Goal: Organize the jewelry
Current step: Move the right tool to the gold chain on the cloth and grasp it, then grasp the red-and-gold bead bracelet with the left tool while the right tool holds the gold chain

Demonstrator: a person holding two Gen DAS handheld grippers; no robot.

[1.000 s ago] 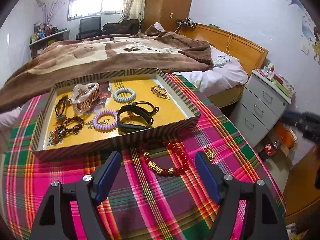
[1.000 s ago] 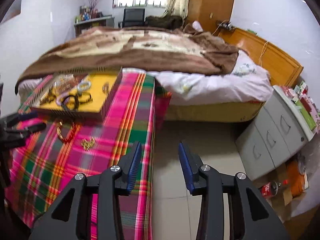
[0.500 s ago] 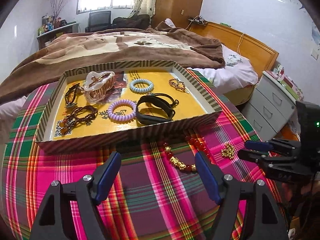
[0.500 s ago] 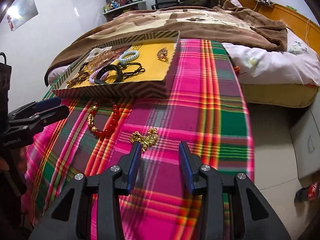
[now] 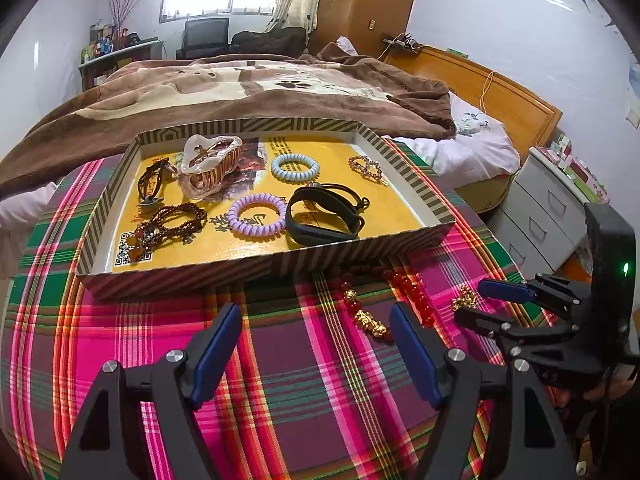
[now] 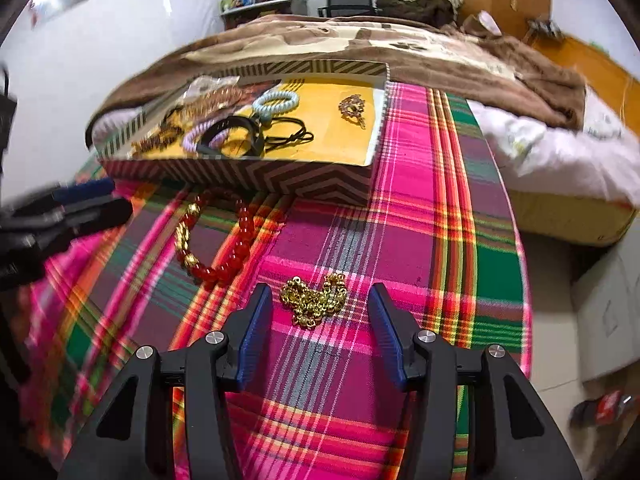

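my right gripper (image 6: 316, 320) stands with its jaws spread wide and holding nothing, the small heap of gold chain (image 6: 314, 298) lying on the plaid tablecloth (image 6: 400, 248) just ahead of and between the two blue pads (image 6: 254, 330). my left gripper (image 5: 316, 344) is likewise wide open and empty, poised above the cloth near the red bead bracelet (image 5: 404, 298), which lies just in front of the striped tray (image 5: 256, 270). the tray already carries the coil hair ties, a black band and several other pieces; only the chain and the red beads sit outside it.

step in hand, as i judge it — taking up the gold chain for the tray. to do it well i would lower until the pad tips nearly brush the cloth, centre the heap, then close slowly so the loose links bunch together rather than slip out — and avoid pinching a fold of cloth with them.
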